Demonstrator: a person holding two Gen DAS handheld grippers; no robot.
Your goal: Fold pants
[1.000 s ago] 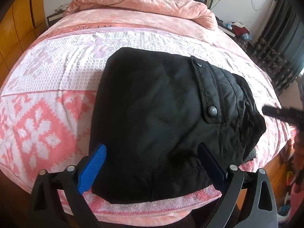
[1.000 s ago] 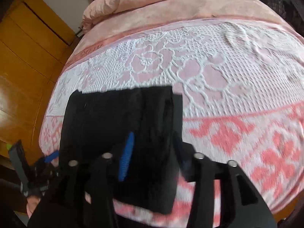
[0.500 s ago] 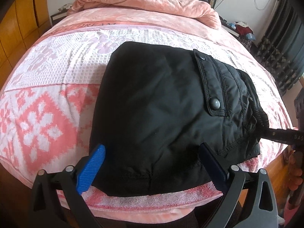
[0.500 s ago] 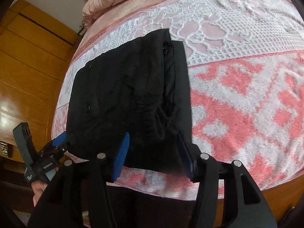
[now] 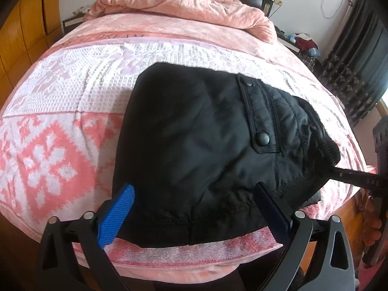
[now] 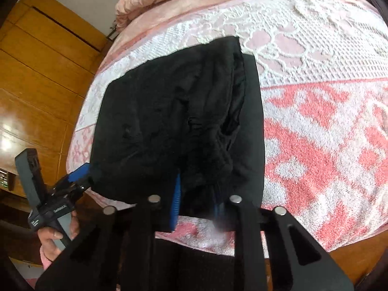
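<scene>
The black pants lie folded into a thick bundle near the front edge of the bed, a snap pocket flap on top. They also show in the right wrist view. My left gripper is open, its blue pads straddling the bundle's near hem. My right gripper has its jaws closed in on the bundle's near right corner. It shows in the left wrist view at the right end of the pants. The left gripper shows in the right wrist view at the bundle's left corner.
The bed carries a pink and white patterned towel blanket. A crumpled pink duvet lies at the headboard. A wooden wardrobe stands to the left, dark curtains and a cluttered bedside table to the right.
My right gripper has moved in onto the bundle's near right corner and its jaws have narrowed on the cloth. My left gripper has stayed open at the near hem.
</scene>
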